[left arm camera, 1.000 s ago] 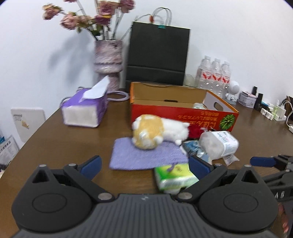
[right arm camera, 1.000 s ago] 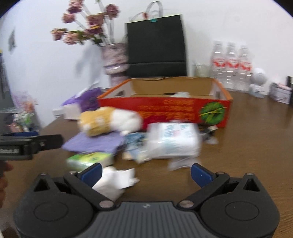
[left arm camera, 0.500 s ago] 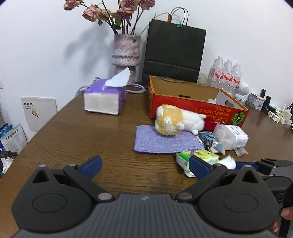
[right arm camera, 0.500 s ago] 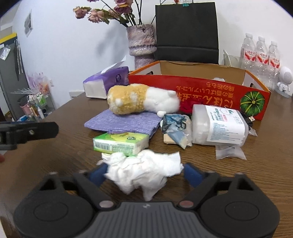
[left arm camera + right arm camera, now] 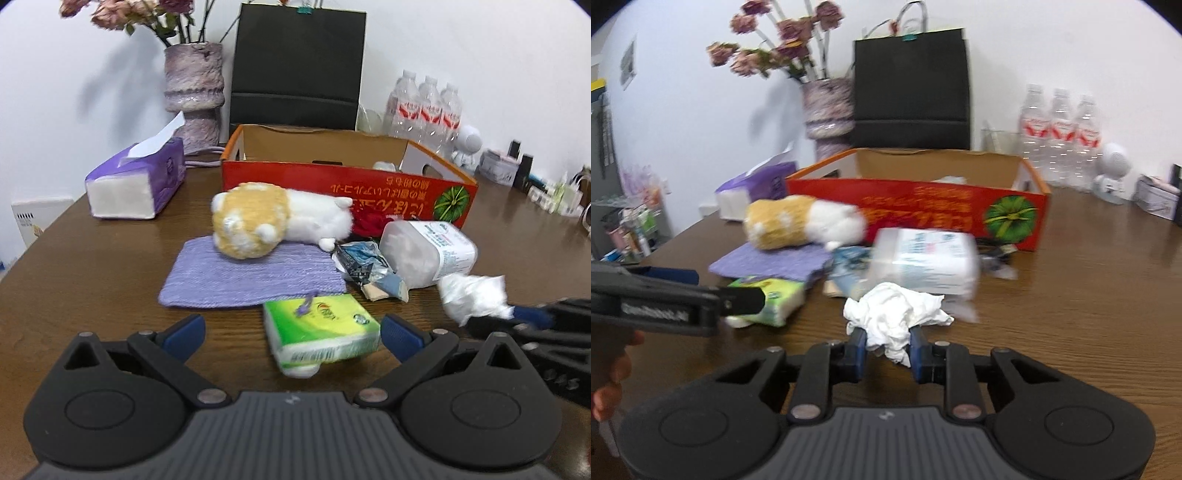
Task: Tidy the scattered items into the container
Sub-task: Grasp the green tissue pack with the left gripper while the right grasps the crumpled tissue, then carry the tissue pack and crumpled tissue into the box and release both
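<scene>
Meanwhile, a crumpled white tissue is clamped in the right claw; the left claw is held open around the green tissue pack.

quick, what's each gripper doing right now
Left gripper: open, empty, fingers either side of the green tissue pack.
Right gripper: closed on the crumpled white tissue.
</scene>
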The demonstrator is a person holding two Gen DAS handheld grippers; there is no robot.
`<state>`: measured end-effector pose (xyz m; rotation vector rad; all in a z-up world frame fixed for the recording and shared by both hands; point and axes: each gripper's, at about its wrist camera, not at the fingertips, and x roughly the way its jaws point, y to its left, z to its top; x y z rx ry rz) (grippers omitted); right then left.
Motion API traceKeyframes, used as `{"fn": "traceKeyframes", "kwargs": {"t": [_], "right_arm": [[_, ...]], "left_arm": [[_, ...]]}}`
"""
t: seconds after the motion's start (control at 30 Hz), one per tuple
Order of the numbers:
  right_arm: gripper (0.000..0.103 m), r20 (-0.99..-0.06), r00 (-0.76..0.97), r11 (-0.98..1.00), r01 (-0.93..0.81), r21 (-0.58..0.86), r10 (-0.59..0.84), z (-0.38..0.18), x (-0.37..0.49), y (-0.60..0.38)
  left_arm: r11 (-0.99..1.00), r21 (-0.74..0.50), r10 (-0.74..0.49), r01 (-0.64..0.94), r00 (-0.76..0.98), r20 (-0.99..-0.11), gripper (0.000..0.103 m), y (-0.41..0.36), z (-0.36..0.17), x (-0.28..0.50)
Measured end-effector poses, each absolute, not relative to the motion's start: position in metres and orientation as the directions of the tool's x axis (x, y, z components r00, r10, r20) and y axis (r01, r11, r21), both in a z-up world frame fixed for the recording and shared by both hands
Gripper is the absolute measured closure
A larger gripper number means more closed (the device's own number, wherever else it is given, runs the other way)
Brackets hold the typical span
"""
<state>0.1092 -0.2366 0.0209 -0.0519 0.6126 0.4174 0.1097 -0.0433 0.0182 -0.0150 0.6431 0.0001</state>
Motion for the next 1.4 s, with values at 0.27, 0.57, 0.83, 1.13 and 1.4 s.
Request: {"fn": "traceKeyframes", "kwargs": {"t": [0.27, 0.57, 0.83, 1.13, 1.4], "right_arm": [[0.081, -0.557, 0.754, 0.927, -0.366, 0.085, 0.349, 0.021, 0.116, -0.254], [0.080, -0.553, 0.752, 0.923, -0.373, 0.091, 0.359, 0.019, 0.116, -0.255], [0.080, -0.552, 0.753, 0.925, -0.365, 0.102, 0.359, 0.019, 0.115, -0.258], [0.080, -0.523, 0.785, 0.938, -0.335, 0.095, 0.333, 0.033, 0.116, -0.269], [0.080, -0.468, 0.820, 0.940, -0.327, 0.093, 0.331, 0.064, 0.141, -0.263]], "left_arm": [[0.998, 0.067, 0.043, -0.002, 0.794, -0.606, 0.000, -0.064, 0.009, 0.120], [1.000, 0.008, 0.021, -0.021, 0.802, -0.597, 0.012, -0.053, 0.010, 0.120], [1.000, 0.001, -0.008, 0.011, 0.831, -0.557, 0.036, -0.046, 0.013, 0.106], [0.999, -0.032, -0.048, 0.037, 0.876, -0.480, 0.036, -0.022, 0.046, 0.080], [0.994, -0.070, -0.102, 0.081, 0.914, -0.392, 0.035, -0.020, 0.086, 0.098]]}}
